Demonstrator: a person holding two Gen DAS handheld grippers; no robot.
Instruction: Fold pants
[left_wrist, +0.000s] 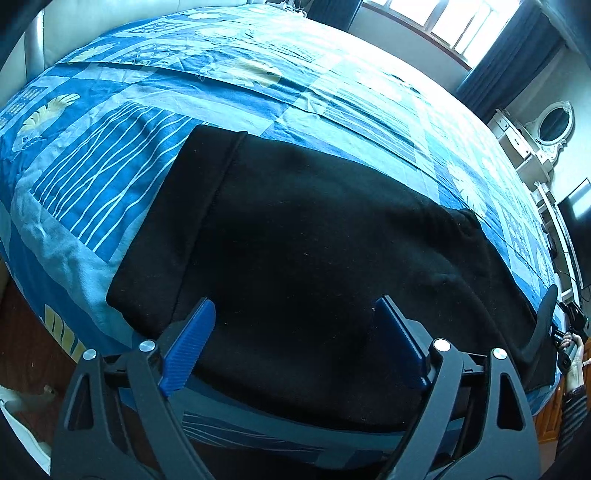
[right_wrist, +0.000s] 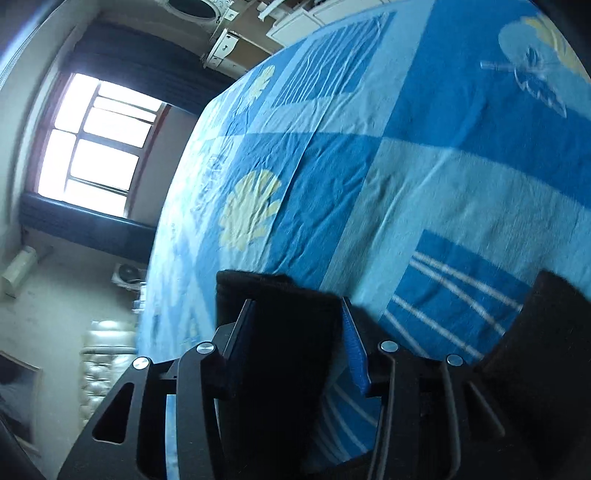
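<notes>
Black pants (left_wrist: 295, 240) lie flat on the blue patterned bedspread (left_wrist: 110, 166), waistband to the left, legs running right. My left gripper (left_wrist: 295, 317) is open just above the pants near the bed's front edge, holding nothing. In the right wrist view, my right gripper (right_wrist: 297, 314) has a bunch of black pants fabric (right_wrist: 288, 332) between its blue fingers (right_wrist: 354, 343), lifted off the bedspread (right_wrist: 406, 166). The jaws stand fairly wide around the cloth. The right gripper also shows at the far right of the left wrist view (left_wrist: 570, 325).
A window (right_wrist: 96, 147) with dark curtains, a white dresser with an oval mirror (left_wrist: 554, 123) and a dark screen (left_wrist: 578, 206) stand beyond the bed. Wooden floor (left_wrist: 22, 332) lies below the bed's front edge.
</notes>
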